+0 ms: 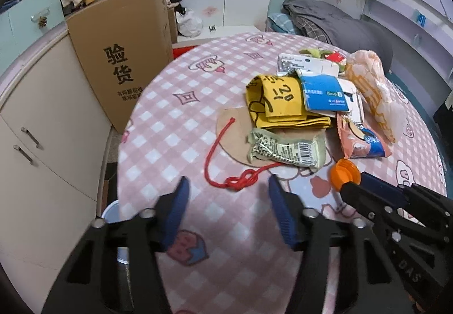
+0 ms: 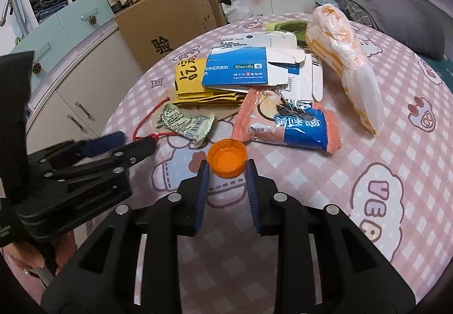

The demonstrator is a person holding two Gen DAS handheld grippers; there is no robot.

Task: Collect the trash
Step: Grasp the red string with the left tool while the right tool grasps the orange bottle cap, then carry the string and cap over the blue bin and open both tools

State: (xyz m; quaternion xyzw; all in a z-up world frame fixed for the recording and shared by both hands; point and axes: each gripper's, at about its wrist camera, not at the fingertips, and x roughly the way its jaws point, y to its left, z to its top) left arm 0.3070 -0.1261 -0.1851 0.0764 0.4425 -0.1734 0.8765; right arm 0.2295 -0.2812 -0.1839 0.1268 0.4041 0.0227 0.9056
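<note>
Step in hand: first pickup from litter on pink checked surface [image 2: 368, 144]

Right gripper [image 2: 226, 165] closed to narrow gap on round orange plastic bottle cap [image 2: 226, 157], pads at both rims; cap at near edge of pile, apparently resting on cloth

Left gripper [image 1: 228, 186] half open, empty, straddling knotted red cord [image 1: 240, 182]

Next: lift cap clear, carry to bin; none identifiable in view
</note>
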